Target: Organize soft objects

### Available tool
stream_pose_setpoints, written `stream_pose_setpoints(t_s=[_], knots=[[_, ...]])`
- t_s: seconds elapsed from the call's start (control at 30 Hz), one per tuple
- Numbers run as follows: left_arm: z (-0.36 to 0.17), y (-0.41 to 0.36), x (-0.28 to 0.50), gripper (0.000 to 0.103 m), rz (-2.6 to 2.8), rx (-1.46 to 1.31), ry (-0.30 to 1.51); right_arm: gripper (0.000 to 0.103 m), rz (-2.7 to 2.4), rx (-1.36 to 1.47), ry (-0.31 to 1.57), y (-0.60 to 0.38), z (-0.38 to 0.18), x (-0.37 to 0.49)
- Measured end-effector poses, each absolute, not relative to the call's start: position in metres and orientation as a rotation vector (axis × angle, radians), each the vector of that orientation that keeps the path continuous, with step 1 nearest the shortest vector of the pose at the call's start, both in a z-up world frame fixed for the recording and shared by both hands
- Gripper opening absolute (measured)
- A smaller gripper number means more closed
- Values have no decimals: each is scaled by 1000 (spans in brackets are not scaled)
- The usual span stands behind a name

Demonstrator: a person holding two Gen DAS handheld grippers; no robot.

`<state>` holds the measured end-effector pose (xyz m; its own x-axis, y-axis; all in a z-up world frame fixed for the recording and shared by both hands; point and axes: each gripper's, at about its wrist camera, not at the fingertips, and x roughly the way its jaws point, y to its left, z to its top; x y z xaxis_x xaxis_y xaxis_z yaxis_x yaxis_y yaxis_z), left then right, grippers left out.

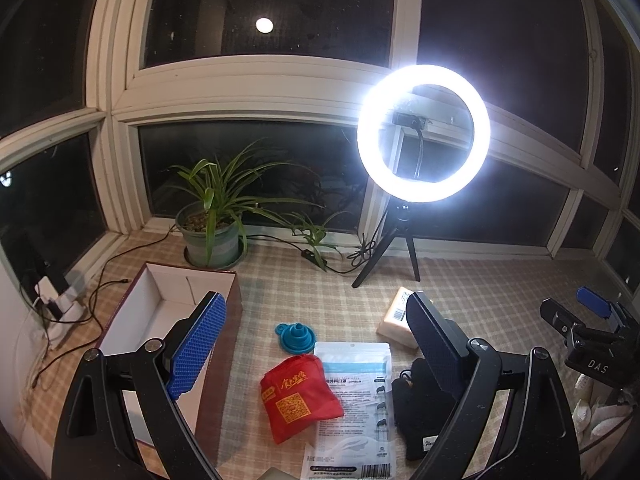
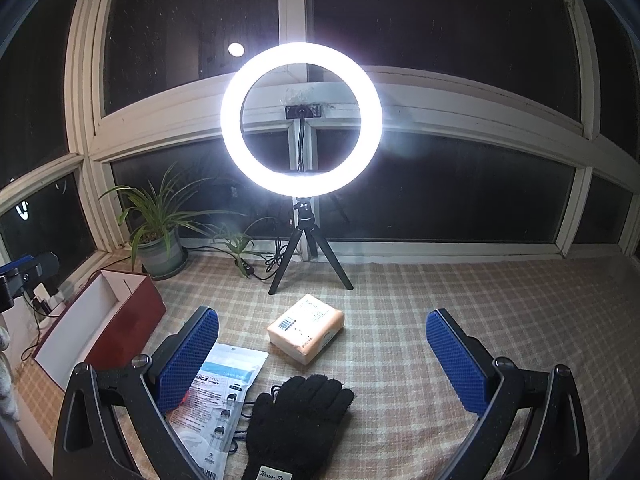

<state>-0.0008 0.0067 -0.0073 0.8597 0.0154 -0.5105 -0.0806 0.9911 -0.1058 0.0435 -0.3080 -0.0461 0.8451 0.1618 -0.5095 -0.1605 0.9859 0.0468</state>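
Both tools hang above a counter covered in a beige checked cloth (image 2: 440, 300), each with its blue-padded fingers spread wide and nothing between them. The left tool (image 1: 316, 340) sits over the middle of the spread; the right tool (image 2: 322, 354) hovers over a black knitted glove (image 2: 296, 420).

Taking the white plastic pouch of face masks (image 1: 350, 400) as the landmark: it lies flat on the cloth. A red fabric bag with yellow print (image 1: 298, 398), crumpled into a lump, lies against the pouch's left edge and overlaps it slightly. A small blue collapsible silicone funnel (image 1: 296, 332) rests just beyond the pouch's far left corner. The black glove lies flat at the pouch's right edge, fingers pointing away from the cameras, with a label at its cuff. A pale orange plastic-wrapped pack of tissues (image 2: 306, 330) lies beyond the pouch to the right, apart from it.

Left of the pouch, past the red bag, stands an open dark red cardboard box with a white inside (image 1: 160, 312); no items show in the visible part of it. Further back, a green potted plant (image 1: 212, 224) stands by the window, and a lit ring light on a small black tripod (image 2: 302, 120) stands behind the tissues.
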Motion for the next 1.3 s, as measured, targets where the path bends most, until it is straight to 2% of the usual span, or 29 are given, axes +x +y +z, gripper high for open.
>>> stream_pose_setpoints(t_s=[0.6, 1.3], knots=[[-17, 5, 3, 92, 54, -122, 561, 103, 158, -2, 537, -308, -47, 43], [-8, 6, -3, 92, 82, -108, 492, 103, 166, 9, 517, -308, -43, 40]])
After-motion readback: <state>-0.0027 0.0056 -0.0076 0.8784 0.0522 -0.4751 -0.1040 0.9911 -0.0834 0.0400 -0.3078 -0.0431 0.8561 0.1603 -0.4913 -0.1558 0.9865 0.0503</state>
